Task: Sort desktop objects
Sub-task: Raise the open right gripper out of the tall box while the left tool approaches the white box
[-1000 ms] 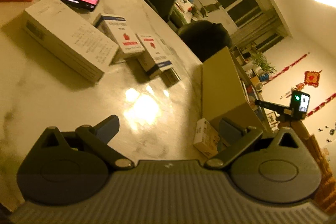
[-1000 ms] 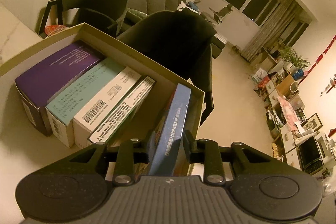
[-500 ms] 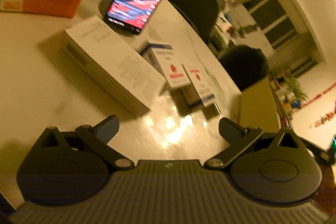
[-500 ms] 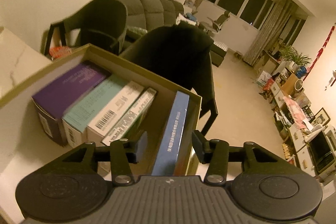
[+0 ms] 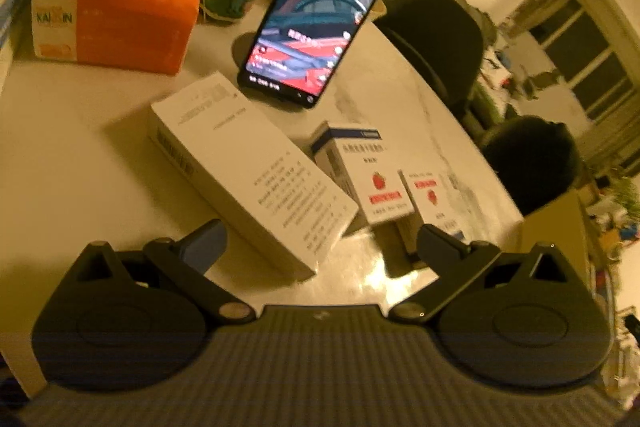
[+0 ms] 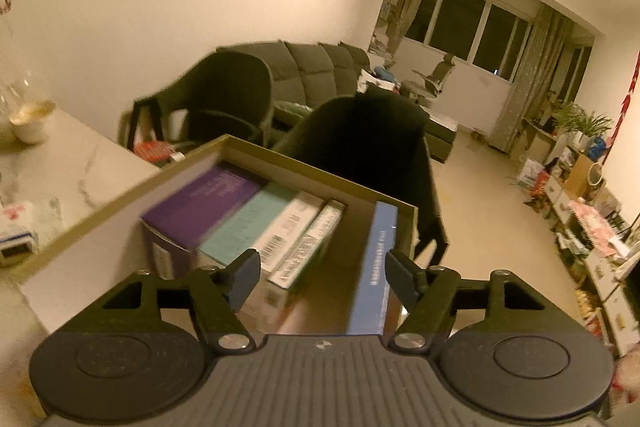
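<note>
Left wrist view: left gripper (image 5: 320,243), dark matte plastic, jaws spread wide and empty over a glossy pale marble-patterned tabletop (image 5: 80,163). Directly ahead at 12 o'clock, a long white rectangular cardboard carton (image 5: 248,175) lying flat, fine print on its top face, its near corner between the fingertips. At 1 o'clock, touching its flank, a smaller white cardboard box with a blue band and a red emblem (image 5: 360,171); just beside that, at 2 o'clock, a second such red-emblem box (image 5: 434,201). Farther off at 12 o'clock, a black glass-fronted smartphone (image 5: 318,11) propped tilted, screen lit. At 10 o'clock, an orange and white soft tissue pack (image 5: 112,15) with a tissue peaking from its top.

Right wrist view: right gripper (image 6: 320,275) likewise wide apart, gripping nothing, above an open olive-tan cardboard tray (image 6: 320,167) at the table's edge. Inside, on edge in a row from 11 o'clock: a purple carton (image 6: 204,203), a teal carton (image 6: 248,223), two white barcoded cartons (image 6: 292,231). At 1 o'clock, a slim blue carton (image 6: 376,267) upright against the tray's right wall, apart from both fingertips.

Against one second ago: right jaws then clamped on the blue carton, now released and drawn up and back; left view swung from the tray's outer wall toward the carton, phone and tissue pack.
</note>
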A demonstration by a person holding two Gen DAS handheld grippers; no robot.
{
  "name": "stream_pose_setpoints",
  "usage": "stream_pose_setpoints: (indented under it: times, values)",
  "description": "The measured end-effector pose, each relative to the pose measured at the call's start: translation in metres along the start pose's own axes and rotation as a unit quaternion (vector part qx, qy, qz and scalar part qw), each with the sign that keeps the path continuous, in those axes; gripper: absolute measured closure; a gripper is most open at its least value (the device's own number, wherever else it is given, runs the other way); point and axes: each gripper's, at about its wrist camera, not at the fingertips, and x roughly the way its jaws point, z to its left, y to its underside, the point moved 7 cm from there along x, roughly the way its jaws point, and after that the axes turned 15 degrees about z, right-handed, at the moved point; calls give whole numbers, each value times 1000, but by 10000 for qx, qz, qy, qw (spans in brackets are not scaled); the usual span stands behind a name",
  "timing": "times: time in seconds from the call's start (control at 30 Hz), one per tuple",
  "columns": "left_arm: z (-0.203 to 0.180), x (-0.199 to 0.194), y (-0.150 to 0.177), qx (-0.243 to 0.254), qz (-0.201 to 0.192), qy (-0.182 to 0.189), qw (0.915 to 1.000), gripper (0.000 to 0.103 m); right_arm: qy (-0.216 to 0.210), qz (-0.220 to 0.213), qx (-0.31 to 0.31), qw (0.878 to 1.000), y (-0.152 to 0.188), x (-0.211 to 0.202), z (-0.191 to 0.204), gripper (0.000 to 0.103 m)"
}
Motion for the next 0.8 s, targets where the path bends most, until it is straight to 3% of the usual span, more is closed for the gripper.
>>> stream_pose_setpoints:
  times: [0.33, 0.47, 0.8]
  values:
    - [-8, 9, -10, -503, -288, -954, 9938, 0, -429, -341, 140, 9984, 19, -29, 20, 24]
    - [-4, 9, -12, -878, -573, -1420, 9843, 0, -423, -492, 146, 9978, 29, -38, 22, 22]
    - [4, 19, -12, -1765, -883, -1936, 9610, 3, -876, -648, 673, 9918, 54, -59, 26, 20]
